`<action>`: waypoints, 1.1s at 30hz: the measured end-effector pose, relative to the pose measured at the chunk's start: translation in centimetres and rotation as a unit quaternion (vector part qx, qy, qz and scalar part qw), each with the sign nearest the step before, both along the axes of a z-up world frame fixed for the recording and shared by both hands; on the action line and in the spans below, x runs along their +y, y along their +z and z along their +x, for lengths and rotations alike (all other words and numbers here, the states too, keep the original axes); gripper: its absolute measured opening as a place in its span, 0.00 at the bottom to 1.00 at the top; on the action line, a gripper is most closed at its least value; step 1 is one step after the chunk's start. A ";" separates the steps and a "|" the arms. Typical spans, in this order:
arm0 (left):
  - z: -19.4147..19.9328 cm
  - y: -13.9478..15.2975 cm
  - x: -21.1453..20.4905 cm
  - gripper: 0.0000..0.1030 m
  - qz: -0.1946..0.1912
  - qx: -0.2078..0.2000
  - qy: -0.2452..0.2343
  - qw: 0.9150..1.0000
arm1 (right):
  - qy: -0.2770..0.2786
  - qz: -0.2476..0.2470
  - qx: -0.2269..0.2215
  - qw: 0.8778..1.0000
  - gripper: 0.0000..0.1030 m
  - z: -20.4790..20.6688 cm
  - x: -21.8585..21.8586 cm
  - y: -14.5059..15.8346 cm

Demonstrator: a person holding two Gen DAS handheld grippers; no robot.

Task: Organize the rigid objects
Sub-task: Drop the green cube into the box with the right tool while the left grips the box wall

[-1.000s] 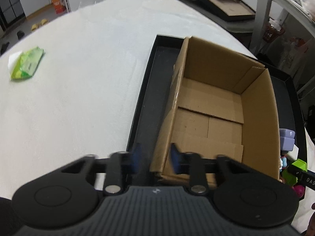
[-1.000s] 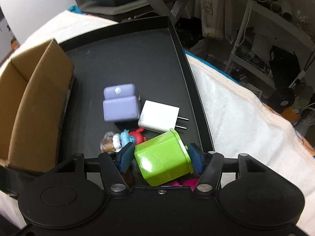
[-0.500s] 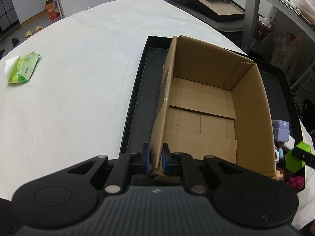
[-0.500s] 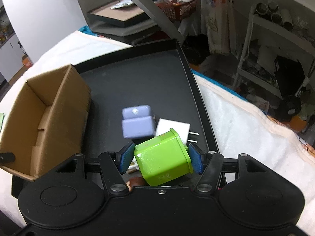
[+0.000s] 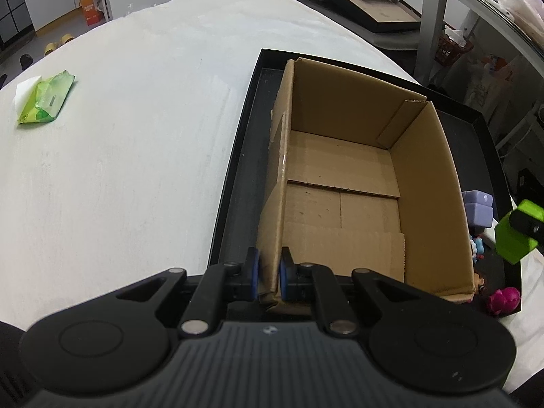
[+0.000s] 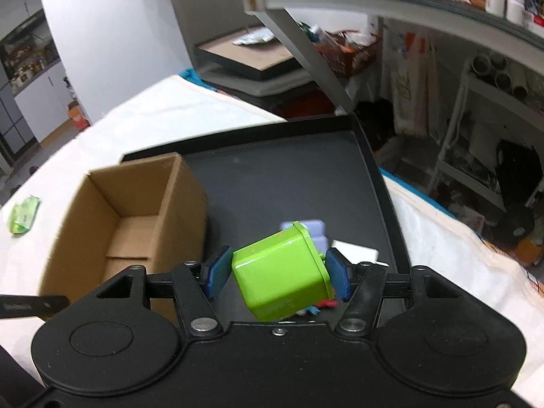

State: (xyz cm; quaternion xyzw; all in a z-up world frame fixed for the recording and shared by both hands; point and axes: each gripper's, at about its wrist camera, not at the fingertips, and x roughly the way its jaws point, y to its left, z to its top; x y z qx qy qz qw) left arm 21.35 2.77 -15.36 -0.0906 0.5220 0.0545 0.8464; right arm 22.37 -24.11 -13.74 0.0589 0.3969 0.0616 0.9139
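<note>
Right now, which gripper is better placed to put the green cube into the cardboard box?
The right gripper: it already holds the green cube lifted beside the cardboard box. The left gripper is clamped on the box's near wall, steadying it.

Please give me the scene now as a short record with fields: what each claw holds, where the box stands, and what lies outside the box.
left claw: shut on the near left wall of the cardboard box
right claw: shut on the green block, held up in the air, tilted
box place: on the black tray, nothing seen inside
on tray beside box: purple block, white charger, small toys
on white cloth: green packet, apart from the tray
</note>
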 end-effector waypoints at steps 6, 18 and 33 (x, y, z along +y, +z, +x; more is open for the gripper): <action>0.0 0.0 0.1 0.11 -0.002 0.004 -0.005 1.000 | 0.017 0.008 -0.024 1.000 0.57 -0.2 1.7 1.8; 0.1 -0.1 0.6 0.11 -0.014 0.009 -0.005 1.000 | 0.061 0.012 -0.037 0.997 0.57 0.6 5.7 2.7; 0.3 -0.2 1.2 0.12 -0.033 0.012 0.002 0.999 | 0.141 0.000 -0.038 0.989 0.57 2.5 11.3 2.0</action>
